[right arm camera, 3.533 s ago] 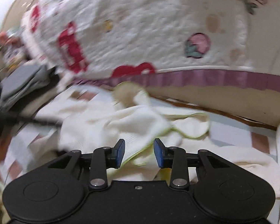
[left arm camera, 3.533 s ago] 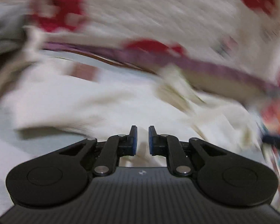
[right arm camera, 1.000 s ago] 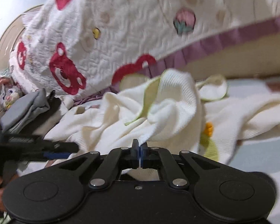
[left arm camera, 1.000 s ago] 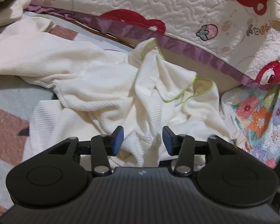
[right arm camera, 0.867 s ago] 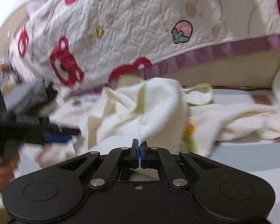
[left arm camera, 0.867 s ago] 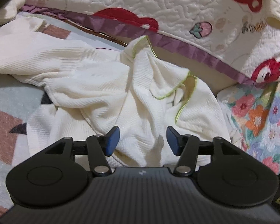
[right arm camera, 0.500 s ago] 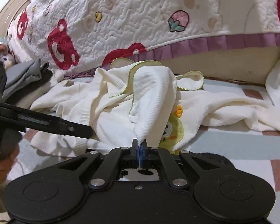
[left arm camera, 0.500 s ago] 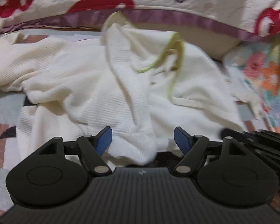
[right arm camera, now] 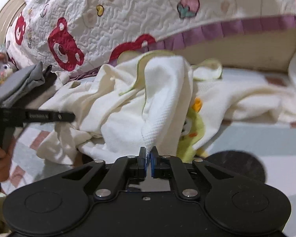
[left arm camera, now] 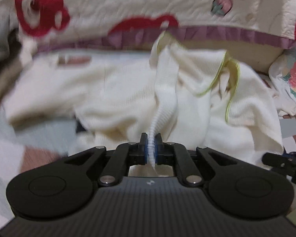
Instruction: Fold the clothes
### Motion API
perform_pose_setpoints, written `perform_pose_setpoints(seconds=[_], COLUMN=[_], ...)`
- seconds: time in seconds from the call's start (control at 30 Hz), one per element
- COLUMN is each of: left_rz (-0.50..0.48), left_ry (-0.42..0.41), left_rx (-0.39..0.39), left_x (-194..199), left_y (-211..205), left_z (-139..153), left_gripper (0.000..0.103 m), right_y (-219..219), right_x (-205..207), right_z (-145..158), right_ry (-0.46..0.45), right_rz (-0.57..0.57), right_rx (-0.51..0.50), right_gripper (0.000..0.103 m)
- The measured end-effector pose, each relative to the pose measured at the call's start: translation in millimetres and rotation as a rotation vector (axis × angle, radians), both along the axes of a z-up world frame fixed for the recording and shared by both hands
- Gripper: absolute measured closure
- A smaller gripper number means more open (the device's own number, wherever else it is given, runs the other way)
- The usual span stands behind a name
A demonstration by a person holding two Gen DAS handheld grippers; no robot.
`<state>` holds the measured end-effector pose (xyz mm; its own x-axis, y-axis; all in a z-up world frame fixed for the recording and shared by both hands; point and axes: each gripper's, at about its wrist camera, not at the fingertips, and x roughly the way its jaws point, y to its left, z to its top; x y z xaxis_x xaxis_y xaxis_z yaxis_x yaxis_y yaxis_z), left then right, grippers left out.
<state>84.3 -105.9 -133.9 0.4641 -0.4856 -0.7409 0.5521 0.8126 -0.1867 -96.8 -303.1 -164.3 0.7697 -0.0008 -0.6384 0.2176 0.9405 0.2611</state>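
The cream garment (left arm camera: 112,98) lies rumpled on the bed just below the bear-print quilt (right arm camera: 128,19), where the left hand-held gripper (left arm camera: 151,148) has just clamped its ribbed fold, and the right hand-held gripper (right arm camera: 148,159), jaws just easing apart, barely holds another corner.

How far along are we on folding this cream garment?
Early stage. Done: grey clothes sit folded at the side. In hand: the left gripper, whose jaws have just closed, pinches a ribbed fold of the cream garment; the right gripper, jaws just easing open, grips another bunch. Left: it remains crumpled, no fold made yet.
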Motion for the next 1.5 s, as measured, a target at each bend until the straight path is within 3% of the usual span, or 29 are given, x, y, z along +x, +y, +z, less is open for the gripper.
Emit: perform_pose_setpoints(seconds=[0.13,0.23,0.3,0.33,0.4,0.43,0.5,0.53,0.6,0.7,0.73,0.77,0.8,0.87,0.97,1.03,1.1,1.17,1.27,1.4,1.5], left_rz=[0.002,-0.032,-0.038,-0.039,-0.031,-0.028,-0.025,-0.042,-0.076,-0.057,-0.047,-0.038,-0.025,0.007,0.073,0.139,0.201,0.24,0.264,0.266,0.272], left_ry=[0.053,0.034,0.048,0.06,0.081,0.09,0.056,0.014,-0.043,-0.082,-0.095,-0.126,-0.179,-0.291,-0.428,-0.465,-0.452,-0.433,-0.388,-0.328,-0.333], left_rx=[-0.027,0.001,-0.012,-0.024,-0.056,-0.071,-0.067,-0.038,-0.003,-0.02,-0.027,-0.022,-0.006,0.012,-0.063,-0.086,-0.096,-0.089,-0.01,0.062,0.094], left_x=[6.5,5.7,6.3,7.4,10.6,12.1,9.7,5.6,-1.1,-0.3,0.4,0.4,0.5,0.6,-1.6,-6.8,-17.7,-31.2,-51.2,-64.1,-72.6], left_y=[-0.9,-7.0,-6.2,-5.9,-4.9,-4.4,-3.2,-4.4,-7.1,-5.5,-4.5,-2.2,-0.1,7.8,34.1,52.3,69.5,80.6,84.0,89.7,93.8], left_z=[-11.1,-14.2,-14.1,-14.5,-16.9,-18.2,-21.8,-23.9,-24.0,-14.1,-10.3,-4.4,5.6,31.2,86.6,118.4,132.9,133.4,105.6,85.6,84.2], left_gripper=[0.092,0.087,0.075,0.063,0.057,0.057,0.083,0.091,0.094,0.096,0.096,0.097,0.097,0.097,0.097,0.097,0.097,0.097,0.097,0.097,0.097], right_y=[-6.2,-4.4,-3.5,-4.2,-6.1,-5.3,-0.7,2.3,8.3,16.0,18.0,19.9,21.7,22.0,18.8,9.9,-6.7,-27.3,-57.7,-54.1,-57.1], right_x=[7.4,8.1,7.0,6.5,6.6,7.1,11.4,14.3,22.0,34.5,39.2,43.6,48.1,41.3,7.2,-25.8,-64.3,-90.4,-124.5,-127.3,-120.9], right_z=[-13.9,-19.3,-21.6,-23.9,-29.9,-33.7,-36.6,-36.8,-37.5,-39.1,-39.9,-39.5,-36.8,-7.0,55.7,93.9,120.6,108.6,77.1,36.7,26.4], right_ry=[0.04,0.071,0.087,0.092,0.097,0.093,0.083,0.078,0.072,0.06,0.053,0.043,0.044,0.018,-0.044,-0.057,-0.058,-0.025,0.035,0.11,0.088], right_rz=[-0.024,-0.037,-0.05,-0.063,-0.094,-0.111,-0.115,-0.11,-0.09,-0.051,-0.027,-0.002,0.015,0.02,0.005,-0.042,-0.138,-0.218,-0.324,-0.288,-0.27], right_rx=[0.076,0.099,0.126,0.156,0.221,0.25,0.272,0.275,0.274,0.285,0.281,0.264,0.238,0.16,0.004,-0.113,-0.231,-0.217,-0.142,-0.148,-0.157], right_gripper=[0.092,0.076,0.061,0.058,0.053,0.052,0.048,0.047,0.046,0.046,0.05,0.086,0.098,0.099,0.099,0.099,0.099,0.099,0.099,0.099,0.098])
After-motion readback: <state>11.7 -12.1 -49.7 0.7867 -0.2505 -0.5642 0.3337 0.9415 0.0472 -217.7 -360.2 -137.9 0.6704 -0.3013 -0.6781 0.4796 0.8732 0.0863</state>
